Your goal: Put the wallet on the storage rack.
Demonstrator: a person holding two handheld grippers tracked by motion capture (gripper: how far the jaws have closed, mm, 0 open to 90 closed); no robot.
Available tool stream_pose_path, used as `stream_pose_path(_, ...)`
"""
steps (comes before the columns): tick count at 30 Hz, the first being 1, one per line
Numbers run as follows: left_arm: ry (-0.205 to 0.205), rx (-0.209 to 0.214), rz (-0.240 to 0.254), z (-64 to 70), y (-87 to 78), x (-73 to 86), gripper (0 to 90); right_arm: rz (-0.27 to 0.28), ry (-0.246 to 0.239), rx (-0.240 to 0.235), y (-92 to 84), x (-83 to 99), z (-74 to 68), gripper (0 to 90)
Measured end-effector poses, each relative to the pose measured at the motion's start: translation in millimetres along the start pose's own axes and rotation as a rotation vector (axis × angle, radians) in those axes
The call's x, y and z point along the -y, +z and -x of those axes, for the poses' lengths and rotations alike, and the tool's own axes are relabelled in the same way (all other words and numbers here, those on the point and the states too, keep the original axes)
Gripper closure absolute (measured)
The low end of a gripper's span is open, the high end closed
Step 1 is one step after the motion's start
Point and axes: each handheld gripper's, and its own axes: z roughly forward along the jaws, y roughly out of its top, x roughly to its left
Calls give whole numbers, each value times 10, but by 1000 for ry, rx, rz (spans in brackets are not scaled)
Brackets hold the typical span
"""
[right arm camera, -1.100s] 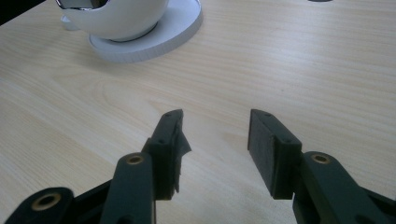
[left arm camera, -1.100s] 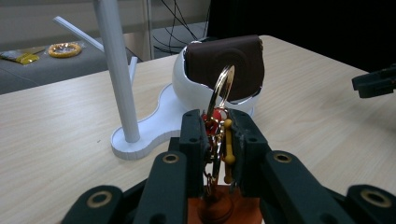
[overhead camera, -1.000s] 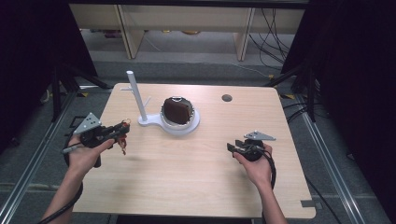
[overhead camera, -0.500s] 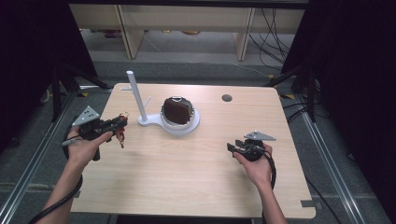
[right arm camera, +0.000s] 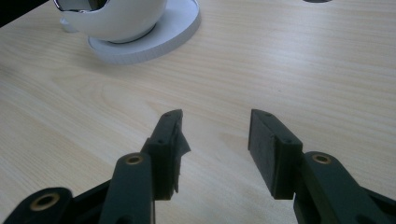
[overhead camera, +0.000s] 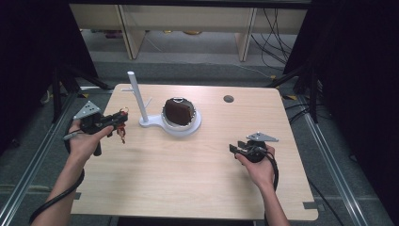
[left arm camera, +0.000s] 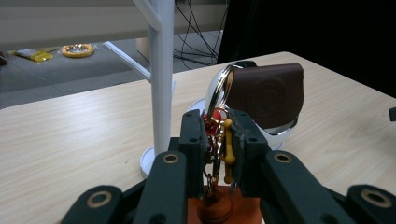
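My left gripper (overhead camera: 121, 120) is shut on a key ring (overhead camera: 122, 129) with gold rings and red and yellow charms that dangle below it, held above the table's left side. In the left gripper view the jaws (left arm camera: 217, 135) pinch the gold ring (left arm camera: 215, 154) and a yellow charm (left arm camera: 227, 149). Just beyond stands a white stand pole (left arm camera: 161, 74) with side pegs. Right of the pole (overhead camera: 136, 96), a brown leather pouch (overhead camera: 179, 111) sits in a white bowl (overhead camera: 190, 127). My right gripper (overhead camera: 234, 148) stays low at the right, open, with bare tabletop between its jaws (right arm camera: 215, 140).
The wooden table (overhead camera: 188, 179) has a round cable hole (overhead camera: 228, 99) near its far edge. The white bowl (right arm camera: 116, 18) lies ahead and to the left of the right gripper. Shelving and cables stand on the floor beyond the table.
The left gripper, still shut on the key ring, has moved a little farther away across the table, closer to the white stand. The right gripper has stayed put.
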Motion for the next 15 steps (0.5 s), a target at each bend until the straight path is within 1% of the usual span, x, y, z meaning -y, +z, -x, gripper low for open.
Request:
stream_pose_path(3,0,-3,13,-33,14,-35,763,0,1,0,1,0,-1,556)
stream_pose_path(4,4,-11,5,-41,10,-47,762,11,1,-9,12,4,0,556)
stream_pose_path(7,4,-11,12,-64,22,-68,762,10,1,-14,15,4,-3,556)
stream_pose_path(8,7,-11,13,-78,24,-80,762,-6,-4,1,-2,0,-6,556)
stream_pose_path(10,1,-11,20,-97,29,-102,762,-8,-3,2,1,0,-7,556)
stream_pose_path(11,1,-12,20,-108,29,-113,762,6,4,-16,22,5,-6,556)
stream_pose_path(15,-6,-27,27,-148,45,-181,762,-6,1,-8,14,2,-10,556)
